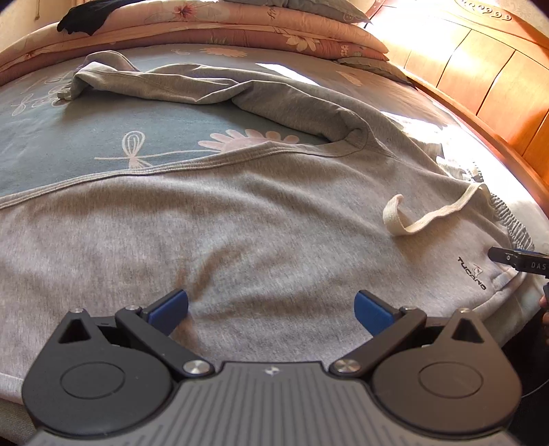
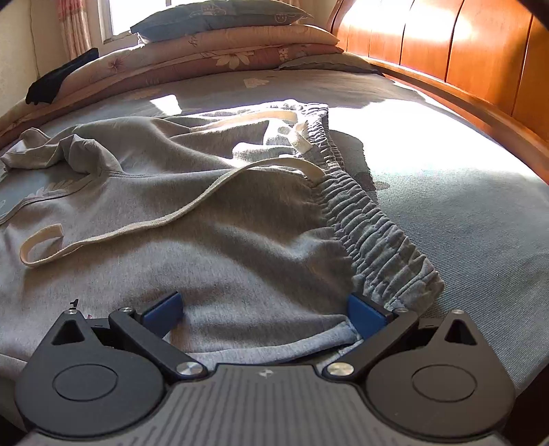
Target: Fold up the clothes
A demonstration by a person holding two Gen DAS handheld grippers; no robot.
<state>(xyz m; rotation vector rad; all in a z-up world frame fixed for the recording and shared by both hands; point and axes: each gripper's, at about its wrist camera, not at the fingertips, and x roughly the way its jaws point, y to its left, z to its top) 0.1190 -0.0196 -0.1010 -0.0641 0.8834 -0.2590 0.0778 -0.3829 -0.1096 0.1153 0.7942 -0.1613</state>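
Only the left wrist view shows the printed logo (image 1: 472, 272) near the waistband; only the right one shows the window (image 2: 137, 15). Grey sweatpants (image 1: 240, 219) lie spread on the bed (image 1: 68, 144). The left gripper (image 1: 271, 307) hovers over one leg, jaws apart; the right gripper (image 2: 264, 310) gapes around the elastic waistband (image 2: 374, 226). A cream drawstring (image 2: 137, 223) loops between; folded quilts (image 2: 223, 48) are stacked beyond.

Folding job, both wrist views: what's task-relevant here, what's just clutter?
Job:
- grey cotton sweatpants, spread on the bed
- their cream flat drawstring
- left gripper, open
- right gripper, open at the waistband corner

Lying about:
- stacked floral quilts
- blue-grey pillow
- black cloth
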